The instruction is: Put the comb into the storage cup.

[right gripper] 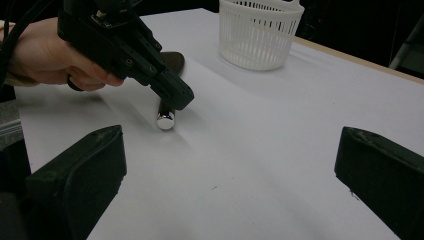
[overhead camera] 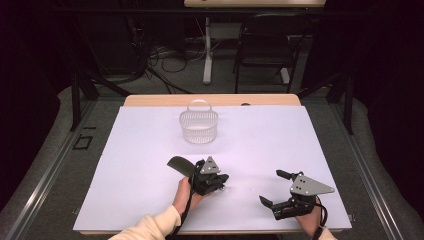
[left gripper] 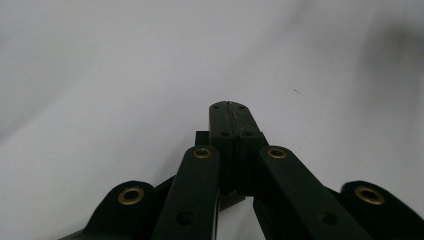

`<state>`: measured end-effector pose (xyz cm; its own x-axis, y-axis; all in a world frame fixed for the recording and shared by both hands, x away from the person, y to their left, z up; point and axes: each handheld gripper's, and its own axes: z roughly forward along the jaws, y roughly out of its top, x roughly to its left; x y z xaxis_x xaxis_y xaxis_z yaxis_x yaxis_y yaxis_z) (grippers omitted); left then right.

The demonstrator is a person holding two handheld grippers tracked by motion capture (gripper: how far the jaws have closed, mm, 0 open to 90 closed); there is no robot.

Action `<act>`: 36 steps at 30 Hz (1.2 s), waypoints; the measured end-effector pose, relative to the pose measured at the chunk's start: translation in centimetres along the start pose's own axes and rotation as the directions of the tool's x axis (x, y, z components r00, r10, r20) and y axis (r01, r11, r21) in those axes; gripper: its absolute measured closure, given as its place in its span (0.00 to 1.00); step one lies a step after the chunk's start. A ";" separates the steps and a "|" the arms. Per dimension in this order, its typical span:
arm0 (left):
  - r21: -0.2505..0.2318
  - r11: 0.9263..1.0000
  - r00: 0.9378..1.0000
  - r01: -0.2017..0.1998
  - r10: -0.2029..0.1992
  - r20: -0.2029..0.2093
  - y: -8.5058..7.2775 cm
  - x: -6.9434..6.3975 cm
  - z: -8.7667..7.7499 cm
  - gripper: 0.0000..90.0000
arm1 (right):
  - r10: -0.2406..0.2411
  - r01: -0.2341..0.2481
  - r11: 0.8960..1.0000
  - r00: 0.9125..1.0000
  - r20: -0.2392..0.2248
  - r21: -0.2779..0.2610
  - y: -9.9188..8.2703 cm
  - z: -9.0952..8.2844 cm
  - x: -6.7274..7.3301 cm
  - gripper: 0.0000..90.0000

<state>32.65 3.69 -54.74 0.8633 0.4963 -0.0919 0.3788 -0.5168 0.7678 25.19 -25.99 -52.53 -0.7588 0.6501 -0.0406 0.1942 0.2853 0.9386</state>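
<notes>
**White sheet, shiny cylinder under my left tips**

White sheet (overhead camera: 150, 150) covers the table; a black chair (overhead camera: 265, 47) stands beyond it on grey floor. My left gripper (right gripper: 172, 95) has its jaws pressed together, tips just above the metal cylinder (right gripper: 165, 119), which lies nearer me than the basket (right gripper: 260, 32). A dark object (overhead camera: 179, 164) lies beside that gripper. My right gripper (overhead camera: 274, 189) rests spread, well apart from the basket. I cannot tell what the basket contains.

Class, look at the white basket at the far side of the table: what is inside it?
Through the slotted wall of the white basket nothing shows inside, and its handle arches over an open top. The basket's floor is hidden by the wall, so something flat there cannot be ruled out.
</notes>
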 end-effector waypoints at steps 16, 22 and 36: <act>0.044 0.999 1.000 -0.002 0.001 0.008 -0.2 0.0 0.4 1.00 | -0.006 0.006 1.000 1.000 0.001 0.003 0.0 0.0 0.1 0.00; 0.064 0.998 1.000 -0.005 0.004 0.013 -0.3 -0.2 0.3 1.00 | -0.005 0.005 1.000 1.000 0.001 0.006 0.0 0.0 0.0 0.00; 0.127 0.992 0.998 -0.009 0.002 0.058 -0.8 -0.6 -0.3 1.00 | -0.007 0.007 1.000 1.000 0.003 0.007 0.0 -0.1 0.0 0.00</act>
<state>31.70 3.99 -55.08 0.8818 0.4541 -0.1272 0.4103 -0.6058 0.6817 25.08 -26.04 -52.46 -0.7584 0.6500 -0.0477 0.1933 0.2942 0.9360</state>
